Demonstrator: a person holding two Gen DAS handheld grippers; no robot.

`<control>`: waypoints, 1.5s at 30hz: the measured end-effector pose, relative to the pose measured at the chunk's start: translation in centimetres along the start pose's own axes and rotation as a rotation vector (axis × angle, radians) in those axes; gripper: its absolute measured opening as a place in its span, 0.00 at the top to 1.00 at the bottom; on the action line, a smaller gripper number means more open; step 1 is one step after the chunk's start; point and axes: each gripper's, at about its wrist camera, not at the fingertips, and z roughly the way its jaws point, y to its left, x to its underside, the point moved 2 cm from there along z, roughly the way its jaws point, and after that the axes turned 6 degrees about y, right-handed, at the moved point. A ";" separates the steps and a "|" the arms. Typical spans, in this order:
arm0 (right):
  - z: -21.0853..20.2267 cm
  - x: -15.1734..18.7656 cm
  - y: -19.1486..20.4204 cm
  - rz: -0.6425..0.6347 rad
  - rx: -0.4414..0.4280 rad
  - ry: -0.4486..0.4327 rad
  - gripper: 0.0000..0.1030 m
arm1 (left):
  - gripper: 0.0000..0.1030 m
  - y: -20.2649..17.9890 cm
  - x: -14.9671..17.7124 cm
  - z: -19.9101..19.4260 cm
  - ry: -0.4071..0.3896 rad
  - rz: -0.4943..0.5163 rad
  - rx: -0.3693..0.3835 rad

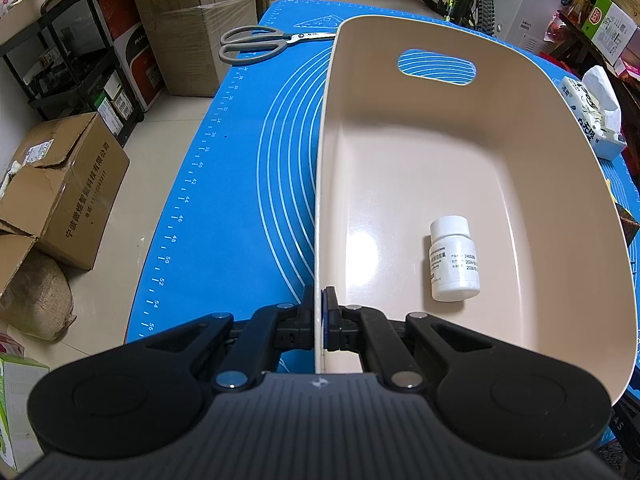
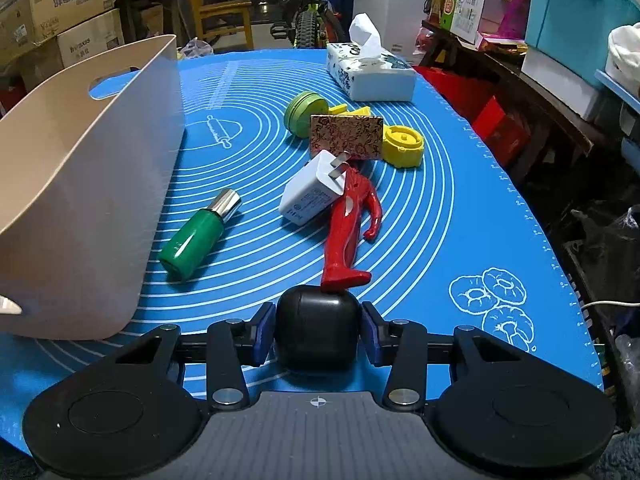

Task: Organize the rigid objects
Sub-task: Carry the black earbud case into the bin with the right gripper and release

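Between the right gripper's [image 2: 318,330] blue pads sits a rounded black case [image 2: 317,330], the fingers set close on either side of it; whether the pads already press it or stand just clear I cannot tell, and whether it rests on the blue mat [image 2: 440,240] or is lifted is also unclear. Just beyond it lies a red figure [image 2: 348,236], its foot apparently touching the case's far edge, with a white charger [image 2: 310,196] leaning on the figure's upper body. Further out lie a green bottle [image 2: 198,236] on its side near the bin wall, a patterned gold card [image 2: 346,136] propped among a green round tin [image 2: 306,112] and yellow plastic pieces [image 2: 402,146], and a tissue box [image 2: 370,74] at the back. The left gripper [image 1: 319,320] is closed thin on the near rim of the beige bin [image 1: 520,140], one finger inside and one outside; a white pill bottle [image 1: 454,260] lies on the bin floor, and scissors [image 1: 256,44] lie on the mat beyond the bin. Lifting the case could drag the figure's foot and topple the charger, and the smooth curved shell may slip from a shallow pinch. The figure's head is hidden behind the charger, and the bottle label is too small to read.
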 end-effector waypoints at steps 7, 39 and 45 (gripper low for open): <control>-1.1 0.1 -0.6 0.020 -0.032 0.004 0.51 | 0.95 0.1 0.0 0.0 0.000 -0.002 0.002; -9.6 -9.9 3.7 -0.038 -0.170 -0.320 0.51 | 0.96 0.3 0.0 0.1 0.000 -0.001 0.009; -10.1 -12.6 7.5 -0.125 -0.198 -0.376 0.51 | 0.96 0.4 -0.1 0.0 0.003 -0.003 0.011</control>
